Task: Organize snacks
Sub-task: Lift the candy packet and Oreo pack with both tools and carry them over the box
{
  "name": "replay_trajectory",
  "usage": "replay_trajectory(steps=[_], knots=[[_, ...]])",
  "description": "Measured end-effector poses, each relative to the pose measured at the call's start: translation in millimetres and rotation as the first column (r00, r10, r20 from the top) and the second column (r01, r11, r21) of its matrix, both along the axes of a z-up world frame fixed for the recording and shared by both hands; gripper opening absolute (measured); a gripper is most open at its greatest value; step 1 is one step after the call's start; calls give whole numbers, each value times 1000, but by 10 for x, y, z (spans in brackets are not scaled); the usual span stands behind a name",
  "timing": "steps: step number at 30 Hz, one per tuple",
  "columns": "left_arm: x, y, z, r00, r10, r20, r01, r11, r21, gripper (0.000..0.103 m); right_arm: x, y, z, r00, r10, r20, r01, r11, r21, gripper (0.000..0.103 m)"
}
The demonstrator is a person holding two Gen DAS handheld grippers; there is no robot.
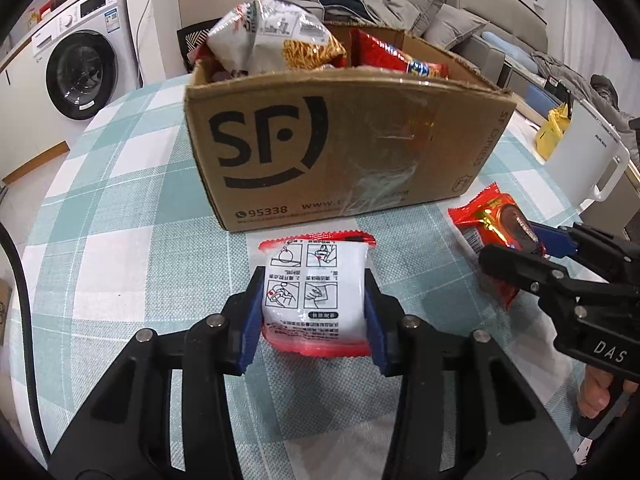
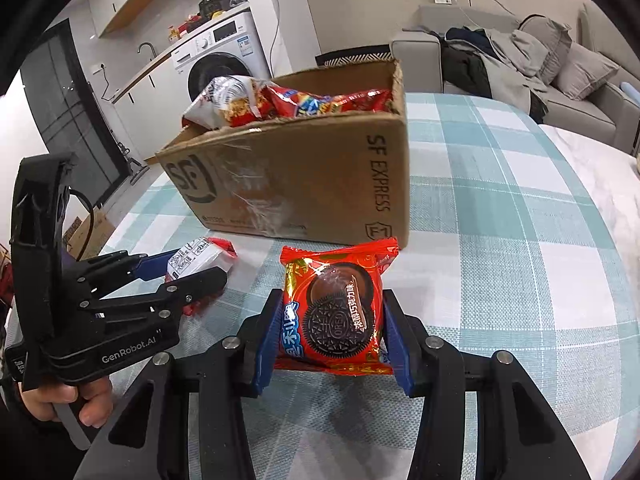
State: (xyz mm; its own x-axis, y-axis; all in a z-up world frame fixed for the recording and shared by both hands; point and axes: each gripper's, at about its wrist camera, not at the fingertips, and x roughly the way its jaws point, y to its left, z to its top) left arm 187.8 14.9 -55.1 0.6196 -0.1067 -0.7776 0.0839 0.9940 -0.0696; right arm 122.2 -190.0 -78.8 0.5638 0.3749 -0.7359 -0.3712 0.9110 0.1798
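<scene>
- Left gripper (image 1: 314, 304): blue-padded fingers (image 1: 251, 320) pressed against both sides of a white snack packet (image 1: 314, 292) with red crimped ends and printed instruction diagrams; the packet is clamped between them, just in front of the near wall of the cardboard box (image 1: 340, 152)
- Right gripper (image 2: 330, 328): blue pads (image 2: 269, 336) closed on the two side edges of a red Oreo packet (image 2: 336, 308), face up with two cookies pictured; the packet sits near the box's near right corner, whether resting on the cloth or lifted cannot be told
- Cardboard box, marked "SF" on its near wall and "SF EXPRESS" on its right wall (image 2: 380, 184): open at the top, standing on the checked tablecloth (image 1: 120, 208) toward the far edge of the table
- Box contents: a white noodle-snack bag (image 1: 276, 36) rising above the rim at the left, and red snack bags (image 1: 396, 56) lying to its right
- Relation of the two packets: side by side in front of the box, white one to the left, Oreo one to the right, apart from each other
- Person's hand (image 2: 68, 400) wrapped around the left gripper's handle, seen from the right wrist view
- Background: washing machine (image 1: 80, 68) beyond the table's left edge; grey sofa (image 2: 560, 76) with heaped clothes beyond the far edge
</scene>
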Motion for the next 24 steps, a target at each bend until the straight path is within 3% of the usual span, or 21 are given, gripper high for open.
replay_trajectory(steps=[11,24], knots=[[-218,64,325,998,15,63,-14,1000,-23,41,-121,-12,196,999,12,30,-12,1000,-14,48],[-408,151,776,990,43,134,-39,999,-34,41,-216,-86,671,993,1,115,-2,1000,15,48]])
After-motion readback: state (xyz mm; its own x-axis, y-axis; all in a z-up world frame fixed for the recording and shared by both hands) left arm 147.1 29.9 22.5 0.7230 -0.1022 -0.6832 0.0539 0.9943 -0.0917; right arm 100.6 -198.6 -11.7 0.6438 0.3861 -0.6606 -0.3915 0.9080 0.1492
